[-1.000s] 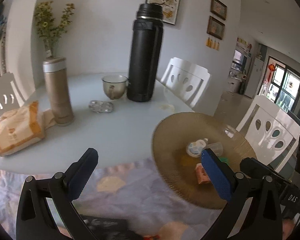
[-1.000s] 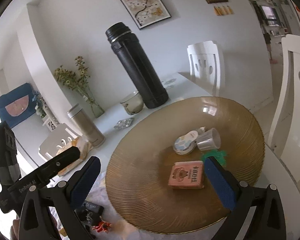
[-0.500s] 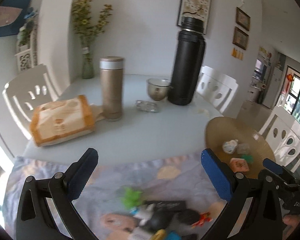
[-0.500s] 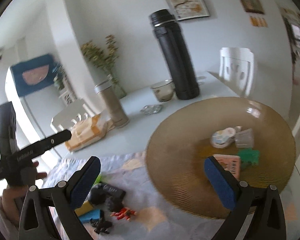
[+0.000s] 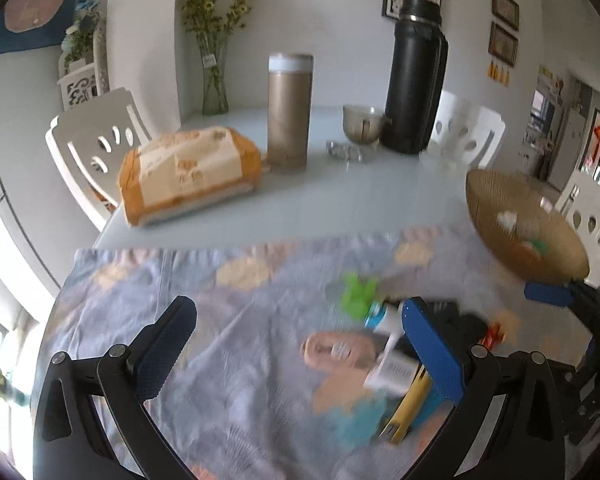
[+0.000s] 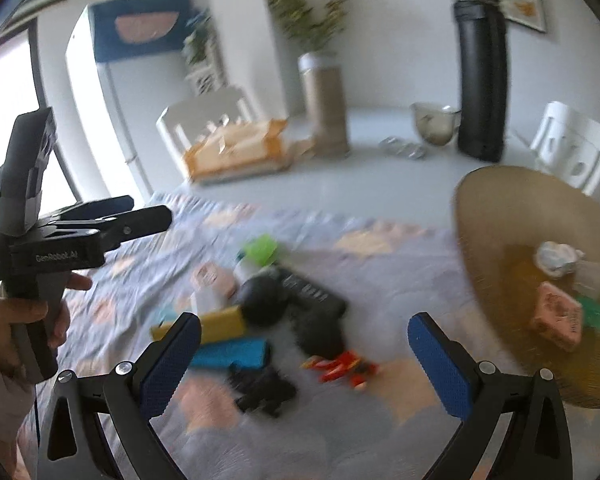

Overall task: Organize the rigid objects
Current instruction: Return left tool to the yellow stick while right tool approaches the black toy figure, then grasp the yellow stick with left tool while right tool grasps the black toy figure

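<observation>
left claw body marked "GenRobot.AI", fingers apart

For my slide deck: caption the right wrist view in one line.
Open right gripper hovers over toy pile on the cloth, beside the woven tray.

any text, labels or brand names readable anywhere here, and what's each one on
"GenRobot.AI": white print on the black body of the left tongs, seen from the right wrist view.
Pink box in the woven tray: printed, too blurred to read.
Orange packet: pattern or print, unreadable.
White label in the pile on the cloth: barcode-like marks, unreadable.
Wall pictures: no legible text.
</observation>
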The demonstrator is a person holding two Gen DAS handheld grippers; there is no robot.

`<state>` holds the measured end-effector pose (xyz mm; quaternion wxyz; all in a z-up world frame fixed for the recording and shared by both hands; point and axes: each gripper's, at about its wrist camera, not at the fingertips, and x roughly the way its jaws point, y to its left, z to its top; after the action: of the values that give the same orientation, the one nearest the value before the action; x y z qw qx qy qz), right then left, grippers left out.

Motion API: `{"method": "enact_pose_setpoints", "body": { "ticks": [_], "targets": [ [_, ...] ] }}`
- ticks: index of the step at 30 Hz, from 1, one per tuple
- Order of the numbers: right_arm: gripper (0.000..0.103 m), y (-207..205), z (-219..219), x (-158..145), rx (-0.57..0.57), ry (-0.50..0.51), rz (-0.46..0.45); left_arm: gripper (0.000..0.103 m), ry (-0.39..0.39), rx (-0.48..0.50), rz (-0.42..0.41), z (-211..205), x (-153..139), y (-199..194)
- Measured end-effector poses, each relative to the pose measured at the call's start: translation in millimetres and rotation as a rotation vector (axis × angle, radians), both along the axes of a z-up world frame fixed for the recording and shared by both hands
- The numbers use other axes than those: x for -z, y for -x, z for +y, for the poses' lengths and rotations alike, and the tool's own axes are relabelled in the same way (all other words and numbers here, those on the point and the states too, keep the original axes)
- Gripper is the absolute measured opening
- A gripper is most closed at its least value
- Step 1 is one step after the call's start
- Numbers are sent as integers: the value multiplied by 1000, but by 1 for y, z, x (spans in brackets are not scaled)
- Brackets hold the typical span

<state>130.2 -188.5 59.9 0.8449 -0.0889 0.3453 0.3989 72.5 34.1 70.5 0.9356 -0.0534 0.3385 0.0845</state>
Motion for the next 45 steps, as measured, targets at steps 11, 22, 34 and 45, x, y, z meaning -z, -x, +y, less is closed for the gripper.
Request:
{"method": "enact_pose_setpoints", "body": {
  "ticks": [11,22,34,45],
  "targets": [
    [103,8,28,30,-92,148,67,103,61,55,77,-6,34,8],
    [95,17,37,47,-54,268,-4,102,-59,214,111,-51,45,12],
    [76,13,29,45,-8,247,0,51,-88,321,126,-68,49,10],
    [76,11,29,46,-8,246,2,8,-147,304,41,-69,36,19]
  ]
}}
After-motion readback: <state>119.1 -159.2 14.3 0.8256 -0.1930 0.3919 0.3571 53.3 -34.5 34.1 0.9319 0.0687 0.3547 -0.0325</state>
